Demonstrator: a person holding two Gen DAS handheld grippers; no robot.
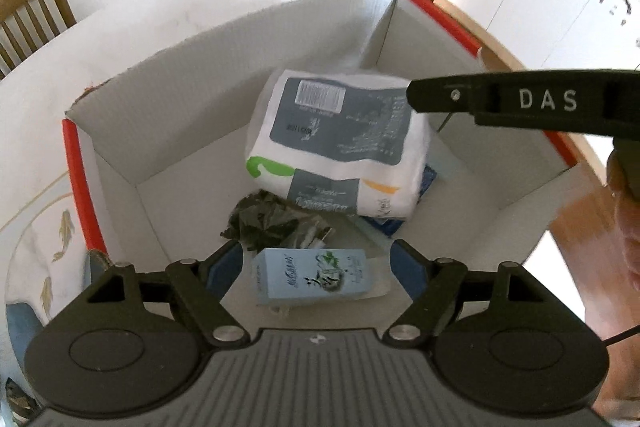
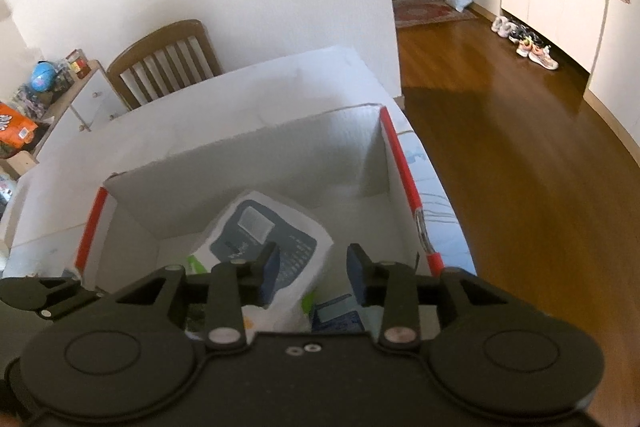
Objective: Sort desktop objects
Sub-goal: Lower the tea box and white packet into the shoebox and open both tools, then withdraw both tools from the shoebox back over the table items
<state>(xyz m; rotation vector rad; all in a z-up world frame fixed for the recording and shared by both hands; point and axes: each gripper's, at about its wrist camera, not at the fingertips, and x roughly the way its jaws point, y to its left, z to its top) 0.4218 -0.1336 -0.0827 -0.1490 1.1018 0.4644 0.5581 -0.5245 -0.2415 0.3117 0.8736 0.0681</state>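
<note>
A white cardboard box with red edges (image 1: 132, 131) stands on the table and holds several things. A white and grey-blue soft pack (image 1: 340, 147) lies tilted inside, over a dark blue item (image 1: 426, 183). A dark crumpled wrapper (image 1: 264, 219) and a light blue carton (image 1: 316, 277) lie at the near side. My left gripper (image 1: 318, 267) is open above the carton, touching nothing. My right gripper (image 2: 312, 267) is open and empty above the soft pack (image 2: 260, 231) in the box (image 2: 248, 167); its arm shows in the left wrist view (image 1: 520, 103).
A wooden chair (image 2: 164, 63) stands behind the white table (image 2: 280, 79). A low cabinet with clutter (image 2: 48, 95) is at the left. Wooden floor (image 2: 500, 147), white cupboards and shoes (image 2: 528, 43) lie to the right. A patterned cloth (image 1: 44, 247) lies left of the box.
</note>
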